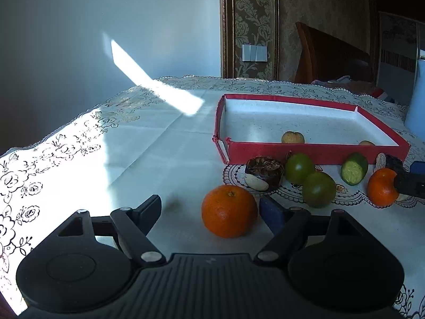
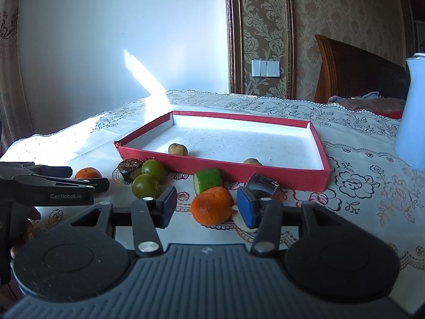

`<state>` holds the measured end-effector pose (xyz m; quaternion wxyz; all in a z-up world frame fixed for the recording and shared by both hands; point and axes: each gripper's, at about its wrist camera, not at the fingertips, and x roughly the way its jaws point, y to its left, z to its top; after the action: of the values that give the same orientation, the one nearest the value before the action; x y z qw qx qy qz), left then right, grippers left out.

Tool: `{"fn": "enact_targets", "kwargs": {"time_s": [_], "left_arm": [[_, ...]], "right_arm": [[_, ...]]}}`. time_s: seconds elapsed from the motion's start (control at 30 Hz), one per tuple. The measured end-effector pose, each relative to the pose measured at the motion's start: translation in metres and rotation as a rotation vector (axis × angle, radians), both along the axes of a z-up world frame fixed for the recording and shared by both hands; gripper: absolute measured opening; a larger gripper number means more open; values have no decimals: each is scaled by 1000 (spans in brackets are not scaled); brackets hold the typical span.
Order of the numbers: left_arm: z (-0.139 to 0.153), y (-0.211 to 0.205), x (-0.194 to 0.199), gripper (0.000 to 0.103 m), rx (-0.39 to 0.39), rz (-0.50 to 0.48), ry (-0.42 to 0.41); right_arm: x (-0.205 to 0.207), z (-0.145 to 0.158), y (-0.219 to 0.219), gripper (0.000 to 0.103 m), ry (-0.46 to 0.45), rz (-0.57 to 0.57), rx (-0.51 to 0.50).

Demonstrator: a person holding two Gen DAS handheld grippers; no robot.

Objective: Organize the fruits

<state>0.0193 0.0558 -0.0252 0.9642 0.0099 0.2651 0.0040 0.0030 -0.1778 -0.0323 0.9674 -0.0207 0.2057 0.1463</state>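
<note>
A red tray with a white floor holds two small tan fruits. In front of it lie two oranges, two green fruits, a cut cucumber piece and two dark round pieces. My left gripper is open around one orange, fingers on either side, not touching on the left. My right gripper is open around the other orange, also seen in the left wrist view.
A lace-patterned cloth covers the table. A pale blue jug stands at the right. Peanut shells lie near the dark pieces. A wooden headboard is behind the table. The left gripper shows at the left of the right wrist view.
</note>
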Motion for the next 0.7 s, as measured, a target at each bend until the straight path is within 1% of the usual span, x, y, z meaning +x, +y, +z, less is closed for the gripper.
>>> {"fn": "enact_targets", "kwargs": {"time_s": [0.1,0.2,0.37,0.43,0.5,0.57,0.6,0.7], "left_arm": [[0,0,3,81,-3,2,19],[0,-2,4,81,2,-11,22],[1,-5,7,81,-5,-14,32],[1,-6,8,81,-7,-18,34],[1,-6,9,80,-7,-13,33],[1,-7,8,68,-8,-22,32],[0,-8,7,66,-6,-25,31],[0,-10,6,63,2,-35,25]], "right_arm": [[13,-3,10,47,31,8,-53],[21,-6,19,47,38,4,-130],[30,-14,31,56,81,-30,-255],[31,-16,32,57,87,-33,-260],[32,-15,29,51,86,-48,-252],[33,-14,24,43,89,-62,-232],[34,-14,21,40,93,-69,-219],[34,-14,16,40,99,-65,-196]]}}
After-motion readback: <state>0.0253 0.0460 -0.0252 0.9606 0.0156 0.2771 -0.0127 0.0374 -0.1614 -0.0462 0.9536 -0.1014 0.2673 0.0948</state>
